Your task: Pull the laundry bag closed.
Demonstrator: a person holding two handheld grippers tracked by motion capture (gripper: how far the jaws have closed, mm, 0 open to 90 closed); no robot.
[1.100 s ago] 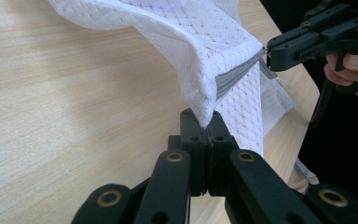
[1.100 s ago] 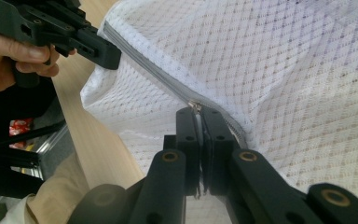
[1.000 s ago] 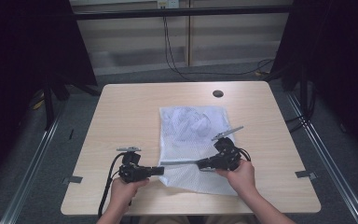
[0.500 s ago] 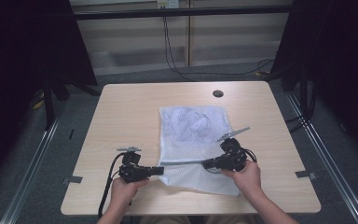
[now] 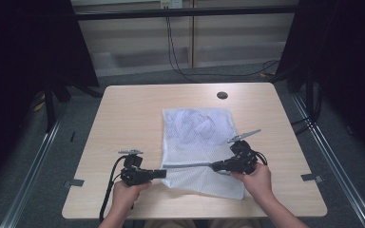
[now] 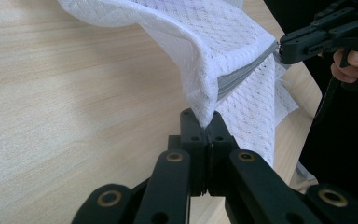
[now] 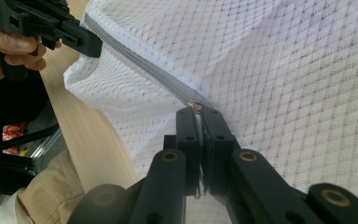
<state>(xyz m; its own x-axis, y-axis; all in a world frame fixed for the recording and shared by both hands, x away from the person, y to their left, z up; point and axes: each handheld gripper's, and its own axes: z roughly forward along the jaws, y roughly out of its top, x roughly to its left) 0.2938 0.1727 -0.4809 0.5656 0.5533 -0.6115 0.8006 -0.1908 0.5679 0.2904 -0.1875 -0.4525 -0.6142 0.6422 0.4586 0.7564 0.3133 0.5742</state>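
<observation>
High view: the white mesh laundry bag (image 5: 197,147) lies in the middle of the light wooden table (image 5: 123,114). The left gripper (image 5: 160,174), at 7 o'clock, pinches its corner tight. The right gripper (image 5: 215,166), at 5 o'clock, pinches the grey zipper (image 5: 187,166) pull.

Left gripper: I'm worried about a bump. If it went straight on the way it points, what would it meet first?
Probably the right gripper. The left gripper, shut on the mesh bag's corner, points along the zipper toward it; depth is unclear.
</observation>
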